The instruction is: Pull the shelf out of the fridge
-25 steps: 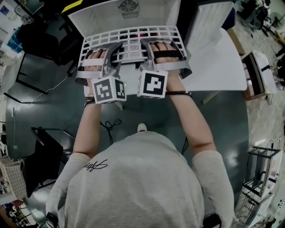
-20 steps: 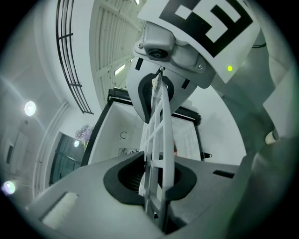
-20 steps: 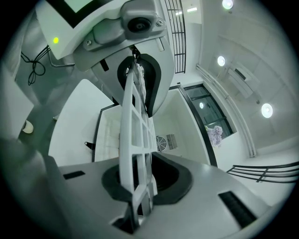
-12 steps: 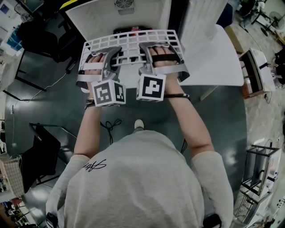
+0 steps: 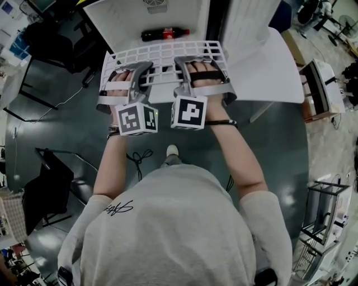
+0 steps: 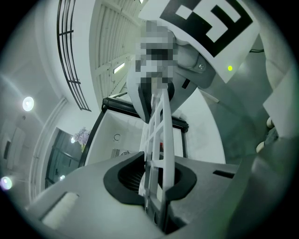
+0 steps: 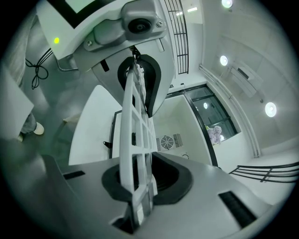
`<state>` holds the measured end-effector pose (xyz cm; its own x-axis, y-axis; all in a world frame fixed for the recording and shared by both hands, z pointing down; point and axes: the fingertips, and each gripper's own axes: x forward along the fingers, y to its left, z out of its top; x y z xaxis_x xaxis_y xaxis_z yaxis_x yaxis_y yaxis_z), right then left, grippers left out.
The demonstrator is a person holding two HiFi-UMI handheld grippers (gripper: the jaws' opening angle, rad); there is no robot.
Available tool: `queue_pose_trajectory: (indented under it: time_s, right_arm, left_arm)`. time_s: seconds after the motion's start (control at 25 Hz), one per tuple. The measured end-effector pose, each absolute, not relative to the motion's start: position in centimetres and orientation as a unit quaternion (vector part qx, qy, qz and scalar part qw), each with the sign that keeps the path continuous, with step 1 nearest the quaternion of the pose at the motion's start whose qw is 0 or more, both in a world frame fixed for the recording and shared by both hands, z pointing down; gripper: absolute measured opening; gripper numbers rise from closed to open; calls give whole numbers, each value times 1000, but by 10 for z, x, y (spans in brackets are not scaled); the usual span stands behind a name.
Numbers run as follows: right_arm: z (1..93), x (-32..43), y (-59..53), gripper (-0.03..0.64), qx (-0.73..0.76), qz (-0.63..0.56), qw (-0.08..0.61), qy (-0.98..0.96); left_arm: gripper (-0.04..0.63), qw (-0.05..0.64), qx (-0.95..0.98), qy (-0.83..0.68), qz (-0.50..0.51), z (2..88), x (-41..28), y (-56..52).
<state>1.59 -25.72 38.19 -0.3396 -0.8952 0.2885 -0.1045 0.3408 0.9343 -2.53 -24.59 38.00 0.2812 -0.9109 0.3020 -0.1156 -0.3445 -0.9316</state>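
The white grid shelf (image 5: 168, 55) hangs level in front of the open fridge (image 5: 134, 17), clear of its cavity. My left gripper (image 5: 141, 74) is shut on the shelf's near edge at the left. My right gripper (image 5: 184, 68) is shut on that edge near the middle. In the left gripper view the shelf (image 6: 159, 130) runs edge-on between the dark pads of the left gripper (image 6: 156, 179). The right gripper view shows the same: the shelf (image 7: 133, 126) is clamped in the right gripper (image 7: 142, 179). A cola bottle (image 5: 165, 34) lies on the fridge's white floor behind the shelf.
The fridge's white door (image 5: 263, 56) stands swung open to the right. A dark stand (image 5: 47, 190) is on the grey floor at the left, a black cable (image 5: 140, 156) by the person's foot. A wire rack (image 5: 327, 212) stands at the right.
Both grippers have drawn the shelf out of the fridge toward the person. The cola bottle inside, hidden under the shelf before, now shows behind it.
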Motion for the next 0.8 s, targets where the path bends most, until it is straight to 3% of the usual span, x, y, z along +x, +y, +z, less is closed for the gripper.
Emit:
queue_pose_trajectory:
  time_s: [0.8]
  right_arm:
    - [393,29,-207,43,351,-449,439,-694]
  left_arm:
    - [49,416,-677,386,-468,393,-12,-195]
